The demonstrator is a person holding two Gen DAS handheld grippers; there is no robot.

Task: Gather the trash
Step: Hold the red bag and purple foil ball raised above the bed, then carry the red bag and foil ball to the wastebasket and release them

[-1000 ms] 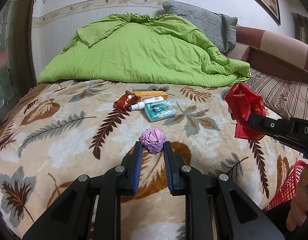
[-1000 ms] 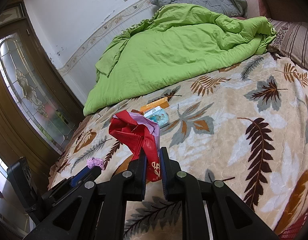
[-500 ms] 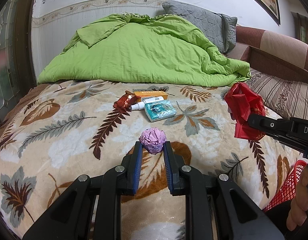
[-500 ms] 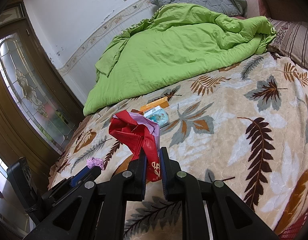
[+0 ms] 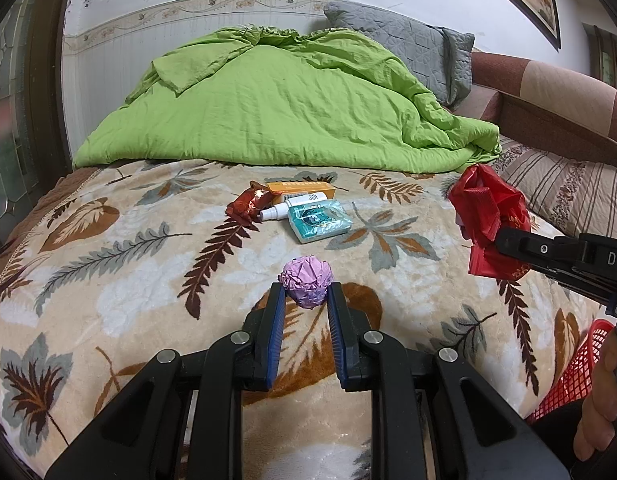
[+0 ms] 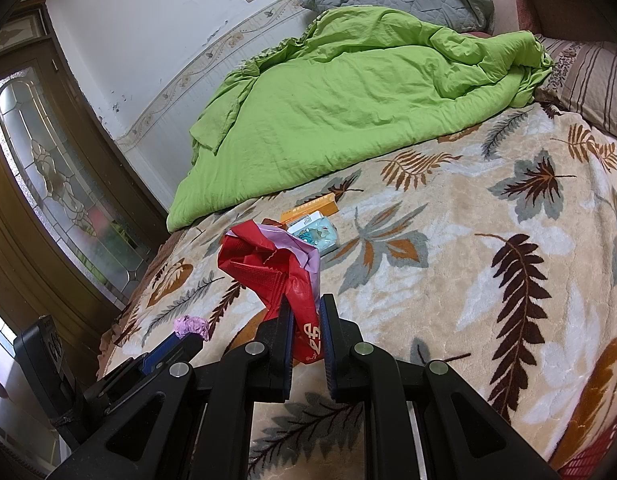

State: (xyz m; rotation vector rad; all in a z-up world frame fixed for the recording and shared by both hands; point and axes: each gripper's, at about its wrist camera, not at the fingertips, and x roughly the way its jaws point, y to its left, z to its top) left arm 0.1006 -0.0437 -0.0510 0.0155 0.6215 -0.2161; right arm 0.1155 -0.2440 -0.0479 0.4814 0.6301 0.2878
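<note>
My left gripper (image 5: 306, 294) is shut on a crumpled purple paper ball (image 5: 306, 279) and holds it over the leaf-patterned blanket (image 5: 108, 264); the ball also shows in the right wrist view (image 6: 191, 326). My right gripper (image 6: 304, 306) is shut on a crumpled red plastic wrapper (image 6: 276, 268), which also shows at the right of the left wrist view (image 5: 488, 216). Further back on the blanket lie a brown-red wrapper (image 5: 248, 204), an orange box (image 5: 300, 189), a small white spray bottle (image 5: 292, 206) and a teal tissue pack (image 5: 319, 221).
A rumpled green duvet (image 5: 284, 100) and a grey pillow (image 5: 408, 46) cover the far half of the bed. A red mesh basket (image 5: 576, 368) sits at the bed's right edge beside the person's hand. A glass-panelled wooden door (image 6: 56, 184) stands to the left.
</note>
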